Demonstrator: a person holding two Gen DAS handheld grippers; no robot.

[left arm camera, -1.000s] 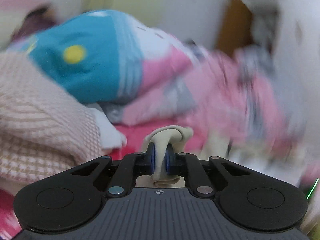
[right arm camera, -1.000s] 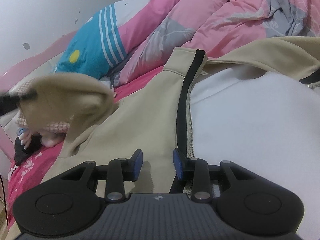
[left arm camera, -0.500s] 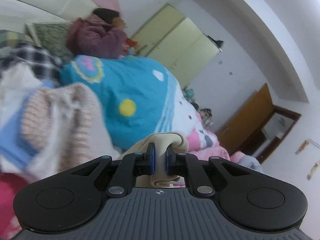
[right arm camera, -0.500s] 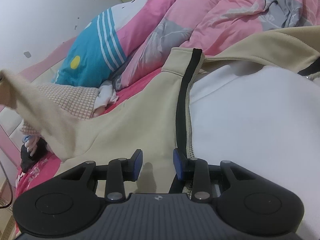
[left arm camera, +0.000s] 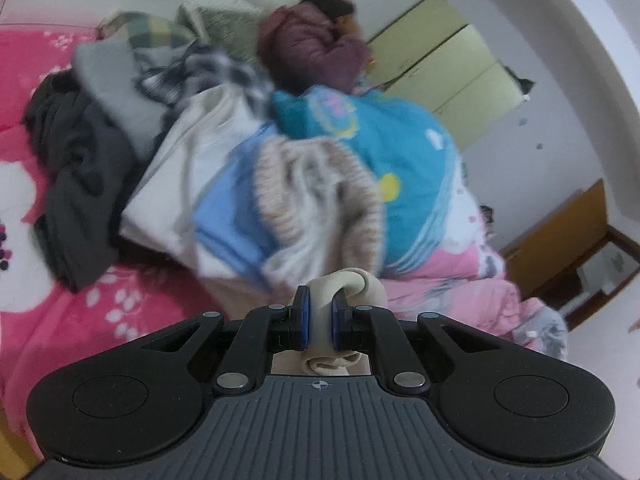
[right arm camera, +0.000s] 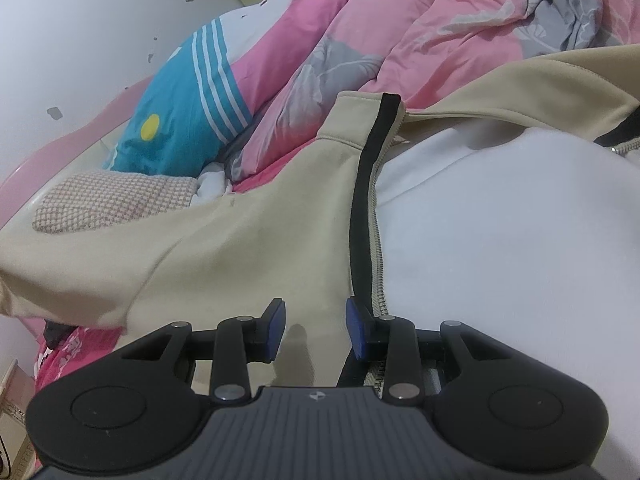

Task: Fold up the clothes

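A beige zip-up jacket (right arm camera: 260,232) lies spread open on the bed (left arm camera: 60,304), white lining up, its left sleeve (right arm camera: 60,272) drawn out sideways. The left gripper (left arm camera: 318,322) is clenched on the bunched sleeve cuff (left arm camera: 344,284); the right gripper (right arm camera: 316,330) hovers released just over the jacket front beside the black zip band (right arm camera: 364,216), holding nothing. With the body unpinned, a strong tug on the sleeve could drag the whole jacket askew, or snag the nearby pile of clothes (left arm camera: 240,168).
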